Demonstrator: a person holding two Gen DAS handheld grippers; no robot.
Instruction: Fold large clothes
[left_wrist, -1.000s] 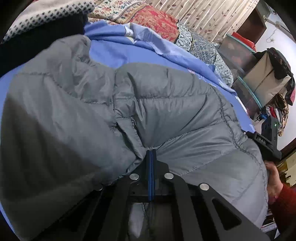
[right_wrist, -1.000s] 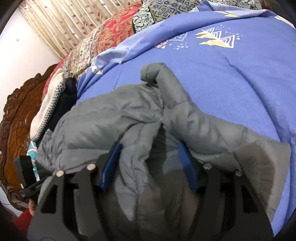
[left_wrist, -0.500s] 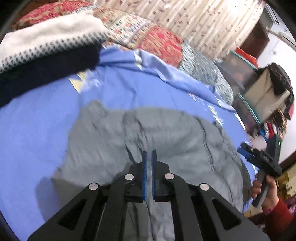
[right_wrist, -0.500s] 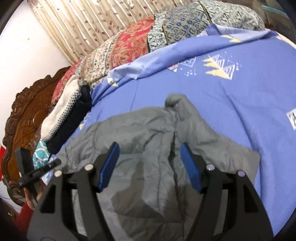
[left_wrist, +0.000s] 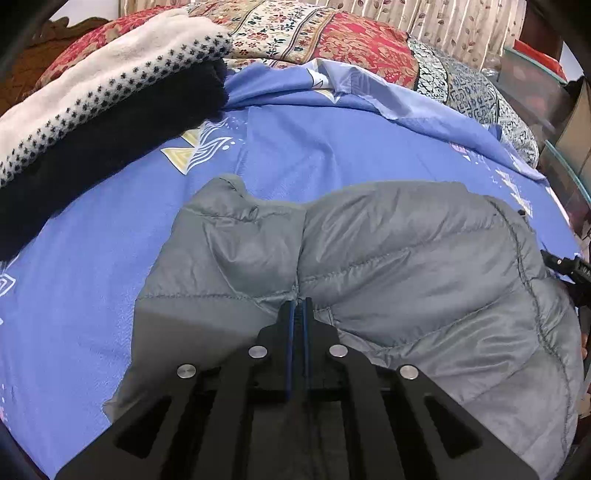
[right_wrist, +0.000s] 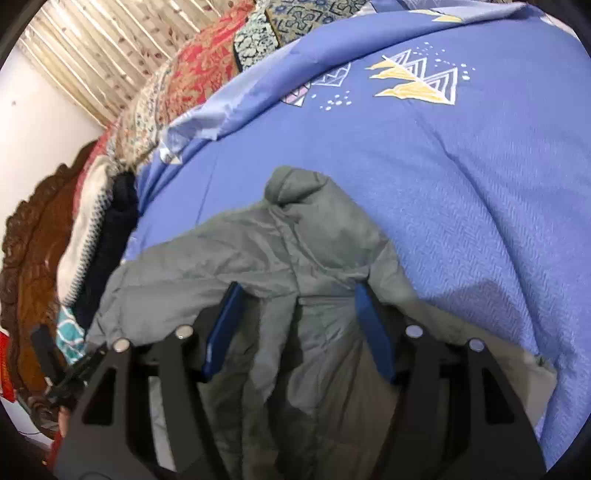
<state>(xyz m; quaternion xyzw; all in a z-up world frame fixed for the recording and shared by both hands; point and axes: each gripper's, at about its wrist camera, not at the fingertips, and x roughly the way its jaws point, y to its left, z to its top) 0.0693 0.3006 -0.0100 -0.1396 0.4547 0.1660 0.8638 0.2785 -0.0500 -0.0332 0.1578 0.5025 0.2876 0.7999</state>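
— How far along is the fold?

— My left tongs (left_wrist: 297, 308), pressed together, pinch a jacket (left_wrist: 406, 266) seam; my right tongs (right_wrist: 299, 295) are closing around loose fabric. The jacket lies bunched on the bedspread (left_wrist: 314, 147); folding has barely begun, I judge.

My grey quilted puffer jacket (left_wrist: 406, 266) is one plain slate tone, crossed by darker stitch lines. Under the jacket, the periwinkle-blue cotton bedspread (left_wrist: 314, 147) carries small yellow-and-white triangle motifs beyond the jacket's far edge. Further beyond lies a long patchwork bolster (left_wrist: 351, 40) in red floral, cream floral-striped and black-and-white geometric panels. Left of the jacket sits a folded knit (left_wrist: 110, 85), cream with rows of navy dots above a solid navy band. My left gripper (left_wrist: 298, 314) and right gripper (right_wrist: 299, 295) are black with blue pads (right_wrist: 221, 325).
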